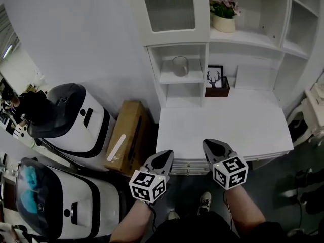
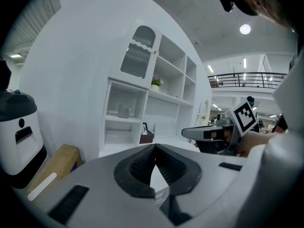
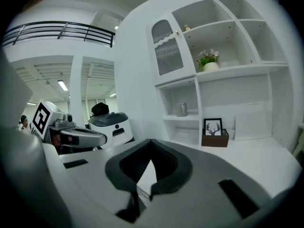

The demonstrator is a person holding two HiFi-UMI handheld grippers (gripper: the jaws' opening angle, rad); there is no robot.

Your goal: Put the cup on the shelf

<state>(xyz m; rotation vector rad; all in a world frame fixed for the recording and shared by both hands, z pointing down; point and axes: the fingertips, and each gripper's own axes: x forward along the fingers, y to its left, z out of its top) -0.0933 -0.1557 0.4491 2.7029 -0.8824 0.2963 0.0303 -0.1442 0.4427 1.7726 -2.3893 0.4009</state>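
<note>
A pale grey cup [image 1: 179, 66] stands upright on the middle shelf of the white shelf unit's [image 1: 155, 69] narrow left column; it also shows in the left gripper view as the cup [image 2: 124, 111] and in the right gripper view as the cup [image 3: 181, 109]. My left gripper [image 1: 167, 154] and right gripper [image 1: 207, 143] hover side by side over the desk's front edge, well short of the cup. Both are shut with nothing between the jaws, as the left gripper [image 2: 154, 146] and the right gripper [image 3: 151, 140] show in their own views.
A white desk top [image 1: 223, 125] lies between the grippers and the shelves. A framed deer picture [image 1: 215, 77] in a brown box stands at the desk's back. A flower pot [image 1: 223, 19] sits higher up. Left of the desk are a cardboard box [image 1: 129, 135] and two white robots [image 1: 76, 120].
</note>
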